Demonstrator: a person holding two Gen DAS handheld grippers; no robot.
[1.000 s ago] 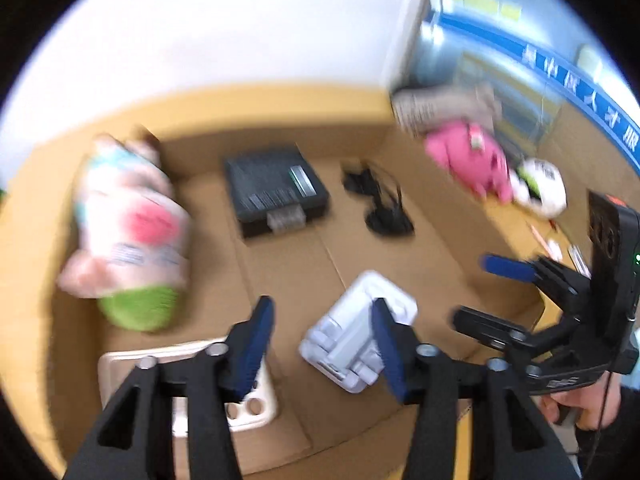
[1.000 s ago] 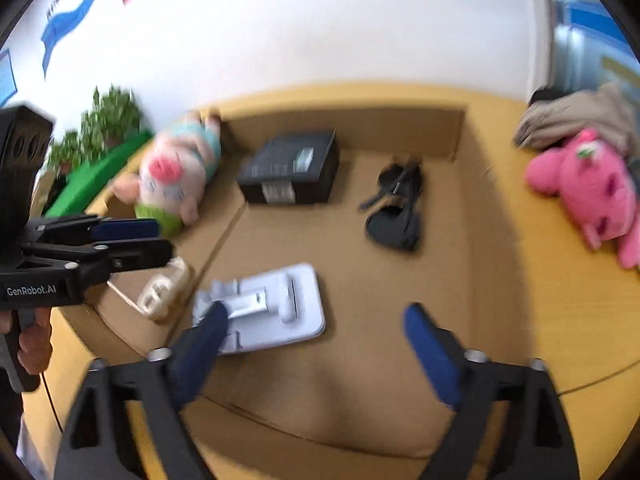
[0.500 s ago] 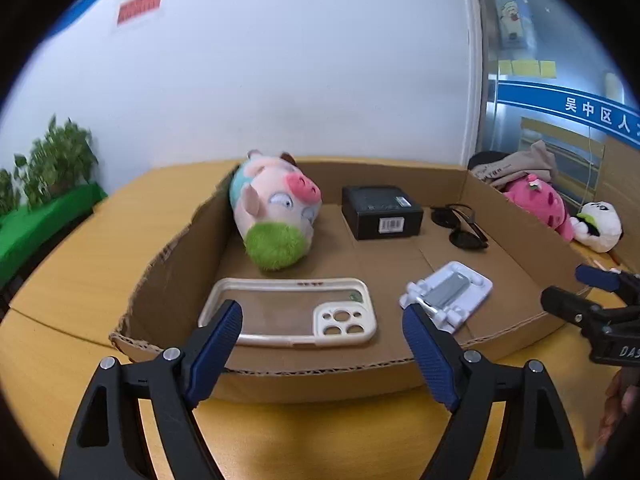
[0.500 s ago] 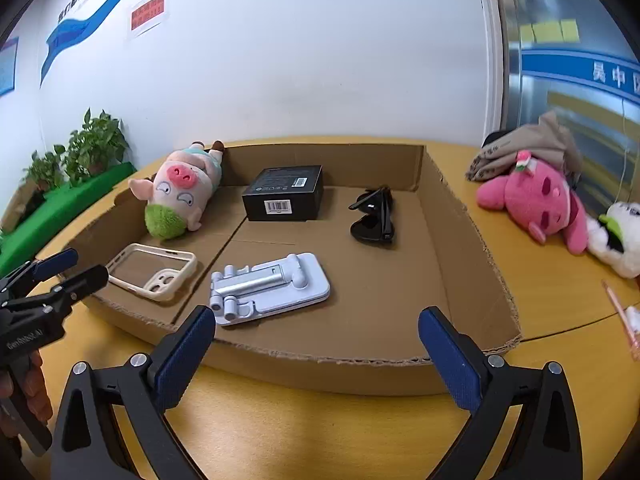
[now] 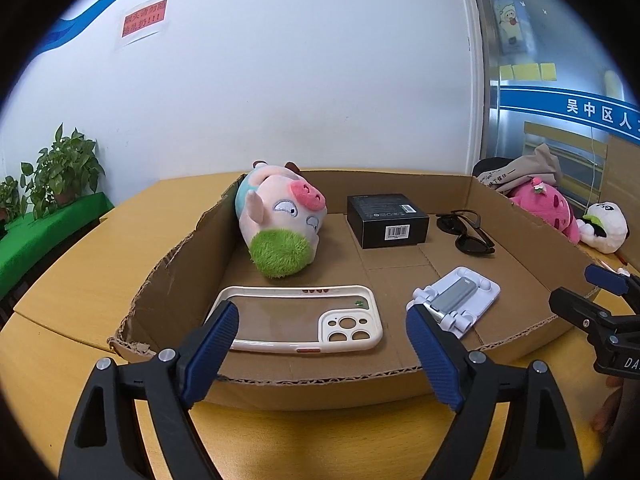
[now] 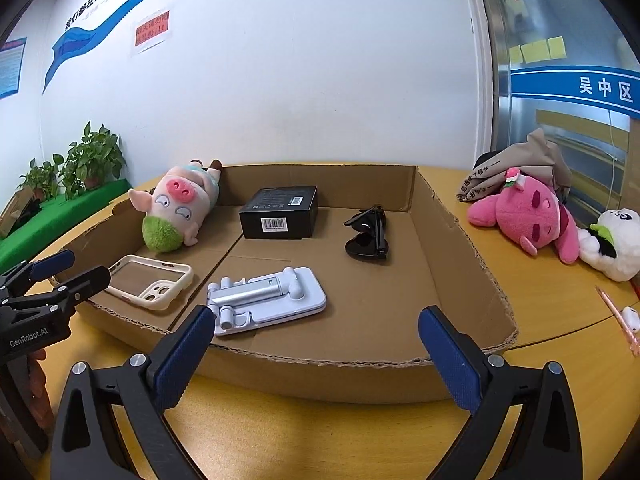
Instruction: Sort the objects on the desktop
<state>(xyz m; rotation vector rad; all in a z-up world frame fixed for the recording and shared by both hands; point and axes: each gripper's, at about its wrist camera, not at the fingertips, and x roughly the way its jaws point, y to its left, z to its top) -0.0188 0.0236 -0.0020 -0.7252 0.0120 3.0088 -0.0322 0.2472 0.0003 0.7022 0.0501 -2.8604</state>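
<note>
- Desktop objects lie inside a shallow cardboard tray [image 5: 188, 248] on a yellow wooden table [image 5: 80, 248].
- Left wrist view: the left gripper [image 5: 322, 344] hangs over the tray's near wall, its jaws opening wide with nothing between the blue pads [image 5: 434, 356].
- Beyond them a cream phone case [image 5: 298, 318] lies flat near the front of the tray, camera cut-out to the right.
- Just right of the case lies a white phone stand [image 5: 460, 300], folded flat, apart from the case.
- A plush pig [image 5: 282, 222] lies on its side against the tray's left wall, its green tuft pointing toward the case.
- A black box [image 5: 386, 220] sits toward the rear, barcode label facing the camera; folded sunglasses [image 5: 468, 232] lie right of it.
- The right gripper [image 5: 600, 292] shows at the right edge, outside the tray.
- Right wrist view: the right gripper [image 6: 312, 344] is held over the near wall of the cardboard tray [image 6: 460, 232], jaws spread wide and empty.
- The phone stand [image 6: 266, 294] lies just beyond its left pad; the phone case [image 6: 150, 280] is left of that.
- The plush pig [image 6: 178, 208], black box [image 6: 280, 212] and sunglasses [image 6: 368, 234] stand along the rear.
- The left gripper [image 6: 66, 270] enters from the left edge, holding nothing.
- On the table right of the tray lie a pink plush [image 6: 528, 212] and a white plush [image 6: 612, 244], touching each other.
</note>
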